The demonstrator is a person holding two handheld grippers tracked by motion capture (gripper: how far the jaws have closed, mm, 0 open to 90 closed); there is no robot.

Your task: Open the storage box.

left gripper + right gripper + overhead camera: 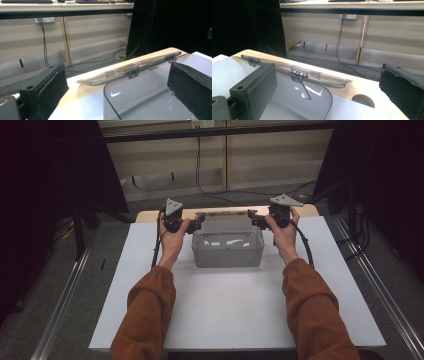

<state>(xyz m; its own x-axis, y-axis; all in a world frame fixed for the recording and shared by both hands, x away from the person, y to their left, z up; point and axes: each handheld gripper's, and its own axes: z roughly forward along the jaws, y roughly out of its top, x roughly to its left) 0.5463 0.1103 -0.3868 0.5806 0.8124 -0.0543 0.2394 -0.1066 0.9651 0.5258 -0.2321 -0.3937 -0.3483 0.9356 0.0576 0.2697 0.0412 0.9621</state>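
At the back edge of the desk, near the middle, sits a clear box with its lid flipped open. The lid hangs back on two little black hinges and lies over the wooden strip along that edge. The left gripper is at the box's back left corner and the right gripper is at its back right corner. Both have their fingers spread wide, and nothing is held between them. In the left gripper view, the box's rounded corner stands in the gap between the two black pads, but they do not press on it.

I think the lid is the tricky part. It is thin and smooth, so the pads could slip off it. If only one side gets lifted, the lid could twist at the hinges. If a gripper bumps the wall, the light box could slide across the smooth desk or tip toward the back edge.
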